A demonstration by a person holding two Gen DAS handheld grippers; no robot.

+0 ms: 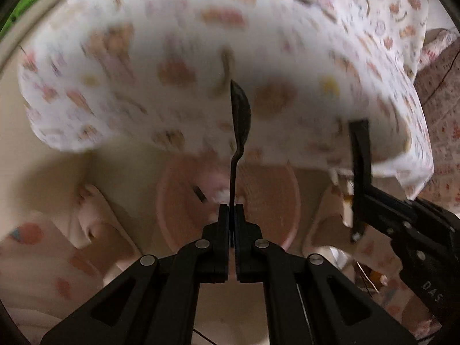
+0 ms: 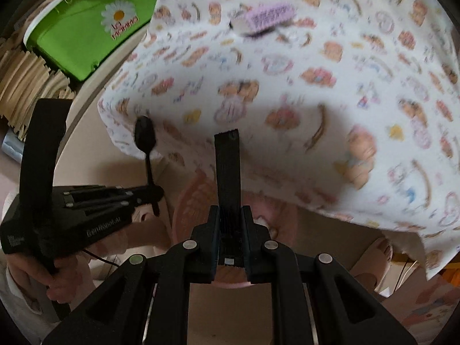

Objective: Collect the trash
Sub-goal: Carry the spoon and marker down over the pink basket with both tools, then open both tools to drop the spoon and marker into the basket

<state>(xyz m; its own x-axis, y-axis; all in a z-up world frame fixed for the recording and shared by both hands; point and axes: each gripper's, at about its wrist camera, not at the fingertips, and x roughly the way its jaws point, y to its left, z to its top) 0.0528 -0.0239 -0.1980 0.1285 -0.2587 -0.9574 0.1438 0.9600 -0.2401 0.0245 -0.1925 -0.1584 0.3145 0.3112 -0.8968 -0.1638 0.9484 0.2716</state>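
From my left wrist view, my left gripper (image 1: 232, 211) pinches the handle of a black plastic spoon (image 1: 239, 115), bowl up over the round pink wastebasket (image 1: 276, 201) below the cartoon-print tablecloth (image 1: 143, 72)

From my right wrist view, my right gripper (image 2: 230, 215) clamps a flat black plastic strip (image 2: 227, 166) above that basket (image 2: 195, 201), near a green box (image 2: 86, 23)

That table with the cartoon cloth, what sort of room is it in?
Probably a home dining corner. A table under a white cartoon-print tablecloth, a round pink plastic bin beside its edge, and a green plastic box with a daisy print nearby all suggest a lived-in household, not a lab.
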